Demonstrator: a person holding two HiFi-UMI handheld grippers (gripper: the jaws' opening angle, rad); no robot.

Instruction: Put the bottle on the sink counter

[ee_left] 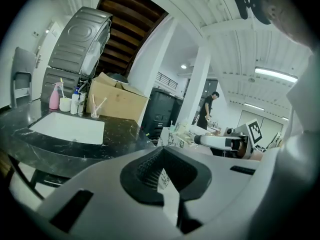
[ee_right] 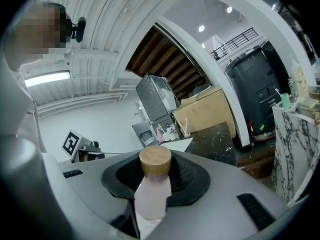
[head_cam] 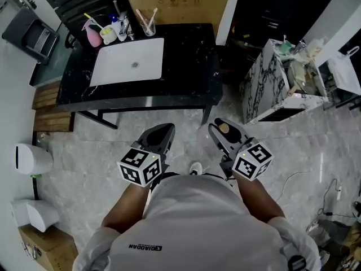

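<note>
The person stands a little way back from the sink counter (head_cam: 186, 66) with a tool in each hand.

The right gripper (head_cam: 225, 137) has the bottle (ee_right: 151, 191). Its jaws are about half open, and the dark pads press on both sides of the bottle's pale pink body. The round wooden cap (ee_right: 155, 160) pokes up above the pads. I think it is held low on the body with the cap up so that it can go down standing and not tip over.

The left gripper (head_cam: 161, 135) is right beside the right one, on its left. Its jaws are closed together and there is nothing in them. It looks like it is only along for the ride, since one tool is enough for a small bottle.

The counter is ahead of both tools and well apart from them, so the bottle is not there yet. The white sink (head_cam: 127, 61) lies ahead of the left gripper. Behind the sink, a pink spray bottle (head_cam: 93, 35), a cup (head_cam: 107, 34) and a glass with brushes (head_cam: 148, 26) are bunched up by the tap. Ahead of the right gripper the black top is bare. That looks like the best spot, because nothing there can get knocked. A cardboard box (head_cam: 180, 4) sits behind the counter.
</note>
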